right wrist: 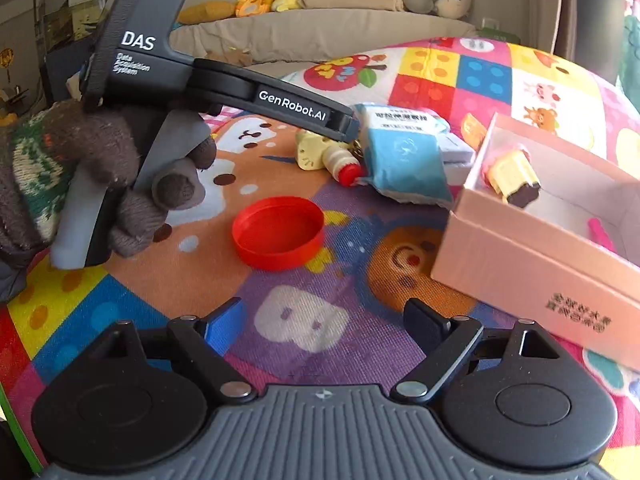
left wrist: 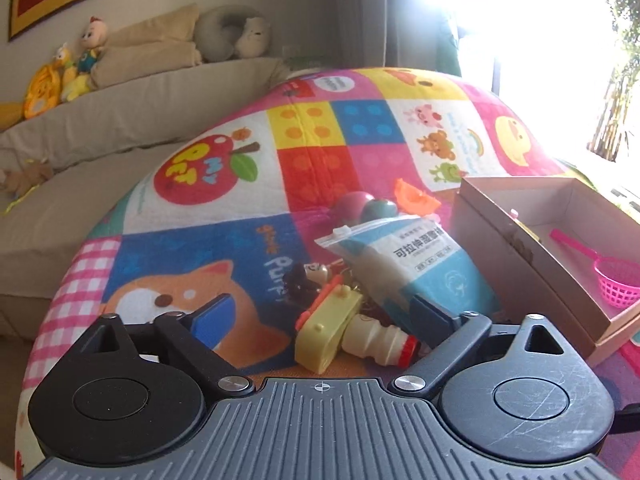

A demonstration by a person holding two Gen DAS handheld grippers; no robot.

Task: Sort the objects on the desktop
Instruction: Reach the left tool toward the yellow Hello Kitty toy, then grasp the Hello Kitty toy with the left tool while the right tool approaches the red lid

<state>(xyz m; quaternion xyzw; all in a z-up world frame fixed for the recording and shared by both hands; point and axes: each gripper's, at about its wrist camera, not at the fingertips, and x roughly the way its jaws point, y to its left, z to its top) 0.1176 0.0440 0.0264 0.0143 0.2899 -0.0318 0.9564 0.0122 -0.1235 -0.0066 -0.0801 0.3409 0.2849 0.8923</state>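
Observation:
My left gripper [left wrist: 320, 320] is open, low over a pile on the colourful mat: a yellow toy block [left wrist: 326, 330], a small white bottle with a red cap [left wrist: 380, 342], a dark figurine [left wrist: 304, 280] and a blue-and-white packet [left wrist: 416, 264]. The bottle and block lie between its fingers. In the right wrist view the left gripper [right wrist: 344, 122] reaches over the same block [right wrist: 310, 150], bottle [right wrist: 340, 164] and packet [right wrist: 404, 156]. My right gripper [right wrist: 324, 320] is open and empty, nearer than a red lid [right wrist: 278, 238]. A pink cardboard box [right wrist: 520, 256] holds a yellow toy [right wrist: 514, 178].
The box also shows in the left wrist view [left wrist: 516, 256] with a pink strainer scoop [left wrist: 612, 280] inside. Two balls [left wrist: 366, 206] and an orange piece [left wrist: 414, 196] lie beyond the pile. A beige sofa [left wrist: 120, 120] with plush toys stands behind.

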